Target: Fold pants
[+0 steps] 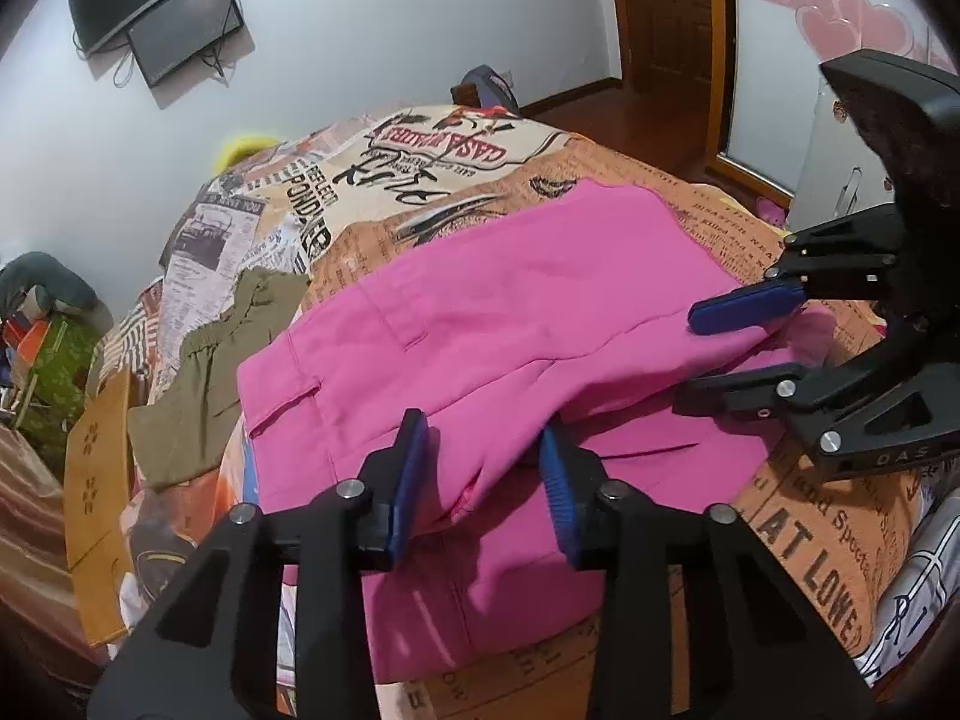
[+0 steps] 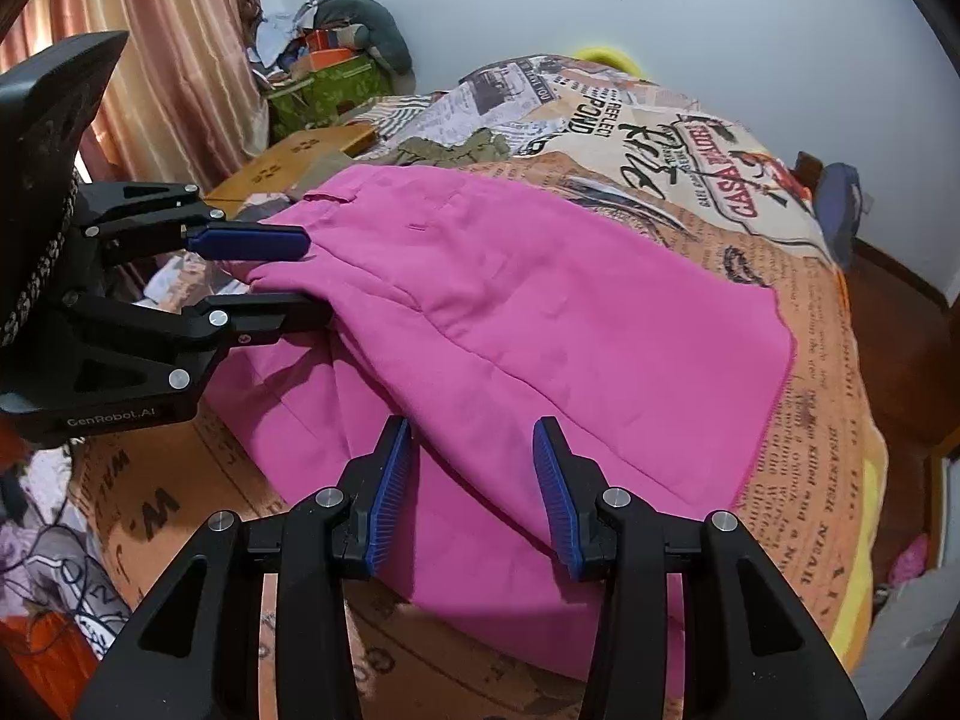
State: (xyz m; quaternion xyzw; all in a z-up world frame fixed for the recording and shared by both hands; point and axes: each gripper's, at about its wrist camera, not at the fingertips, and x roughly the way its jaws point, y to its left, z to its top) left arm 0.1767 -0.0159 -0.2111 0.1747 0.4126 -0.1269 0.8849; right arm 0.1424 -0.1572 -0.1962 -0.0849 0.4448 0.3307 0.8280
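Note:
Pink pants lie on the bed, an upper layer folded over a lower one; they also show in the right wrist view. My left gripper is open, its blue pads either side of the folded edge near the waistband; it also shows in the right wrist view. My right gripper is open around the same folded edge further along; in the left wrist view its lower finger is under the upper layer.
The bed has a newspaper-print cover. An olive garment lies beside the pants. A wooden board and a cluttered pile stand by the curtain. A wooden door is beyond the bed.

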